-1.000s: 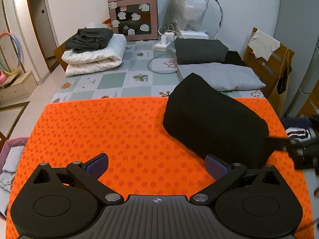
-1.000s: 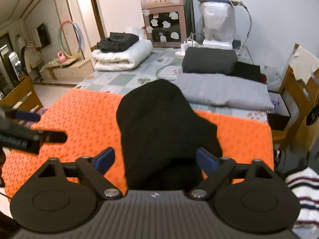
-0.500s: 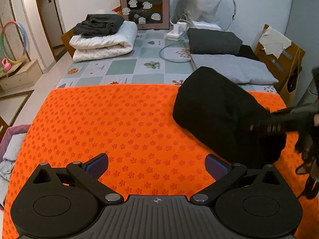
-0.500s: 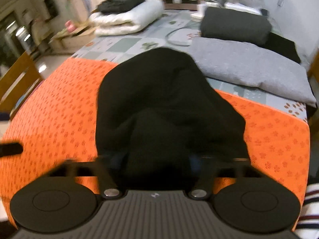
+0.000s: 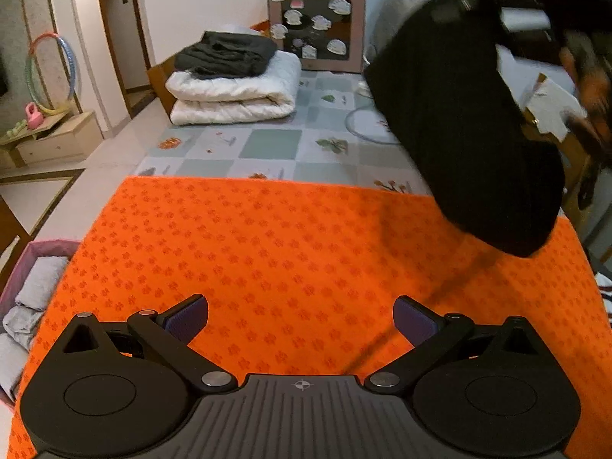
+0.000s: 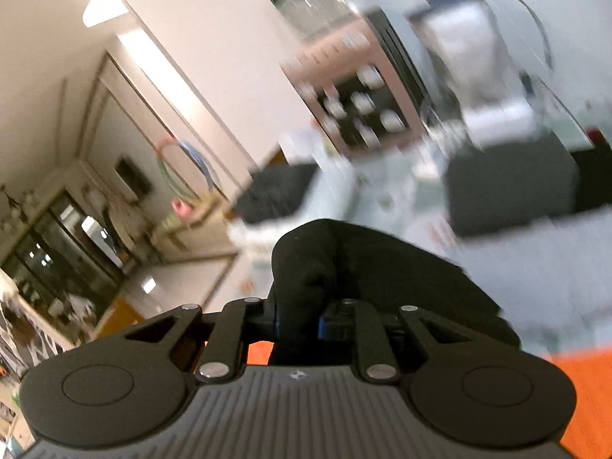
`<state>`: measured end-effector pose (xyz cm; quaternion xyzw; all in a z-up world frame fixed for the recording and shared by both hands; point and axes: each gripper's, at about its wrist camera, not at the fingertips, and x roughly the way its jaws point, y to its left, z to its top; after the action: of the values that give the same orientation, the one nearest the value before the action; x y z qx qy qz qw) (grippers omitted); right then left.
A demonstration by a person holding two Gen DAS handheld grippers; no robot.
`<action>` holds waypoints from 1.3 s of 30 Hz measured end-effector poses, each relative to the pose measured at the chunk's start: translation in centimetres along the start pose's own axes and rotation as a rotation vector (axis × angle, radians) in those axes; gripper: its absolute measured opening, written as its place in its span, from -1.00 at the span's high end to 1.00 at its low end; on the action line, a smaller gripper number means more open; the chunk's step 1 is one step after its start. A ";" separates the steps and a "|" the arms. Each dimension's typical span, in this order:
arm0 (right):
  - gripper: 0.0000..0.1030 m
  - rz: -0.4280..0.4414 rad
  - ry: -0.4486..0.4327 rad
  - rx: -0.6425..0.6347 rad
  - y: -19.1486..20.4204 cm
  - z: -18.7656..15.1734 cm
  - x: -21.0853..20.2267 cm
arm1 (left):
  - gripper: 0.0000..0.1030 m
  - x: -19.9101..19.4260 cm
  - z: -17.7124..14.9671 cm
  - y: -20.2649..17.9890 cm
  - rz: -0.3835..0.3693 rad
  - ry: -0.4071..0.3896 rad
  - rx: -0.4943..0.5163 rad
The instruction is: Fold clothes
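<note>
While its two blue-padded fingers stand wide apart with nothing between them, the left hand-held gripper [image 5: 300, 319] hovers low over the orange cloth with a small darker flower print [image 5: 267, 252] that covers the near part of the bed. At the far left edge, beside the orange cloth, a pink fabric bin [image 5: 26, 279] holds folded grey pieces. Further back, on the checked green-and-white bed sheet [image 5: 267, 145], lies a folded white quilt [image 5: 237, 95] with a crumpled dark grey garment [image 5: 225, 55] on top of it. Behind these stands a pink cabinet with white stickers on its dark glass door [image 5: 315, 19].

To the right, the folded black garment [image 5: 463, 126] hangs in the air, clear of the orange cloth, its lower end above the cloth's right edge. Its upper end is held by the right hand-held gripper [image 5: 512, 15], which is blurred in the left wrist view. In the right wrist view, the right hand-held gripper [image 6: 298, 321] has its fingers drawn close together, clamped on a bunched fold of the black garment [image 6: 344, 264], which drapes away to the right. That view is tilted and motion-blurred; a corner of the orange cloth [image 6: 573, 382] shows at the lower right.
</note>
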<state>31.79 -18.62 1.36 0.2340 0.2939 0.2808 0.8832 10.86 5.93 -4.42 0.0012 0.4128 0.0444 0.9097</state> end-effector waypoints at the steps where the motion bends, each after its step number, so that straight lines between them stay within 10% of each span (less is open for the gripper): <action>1: 0.64 0.000 -0.022 -0.012 0.4 0.7 0.6 | -0.99 0.1 0.2 0.2 0.007 -0.006 -0.001; 12: -0.27 -0.159 0.019 -0.179 -1.0 0.5 4.7 | -0.99 1.8 0.0 1.0 0.031 0.029 -0.010; 29: -0.42 -0.551 0.034 0.007 -15.4 -2.5 -0.5 | -0.99 3.7 0.4 -1.6 -0.008 0.050 0.042; 39: -0.44 -0.617 0.080 0.157 -20.0 -5.9 -0.4 | -0.99 4.7 0.5 -2.0 -0.008 0.073 0.052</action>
<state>34.82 -32.03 -14.31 0.1898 0.4064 -0.0149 0.8937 14.45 4.30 -7.72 0.0217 0.4468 0.0300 0.8939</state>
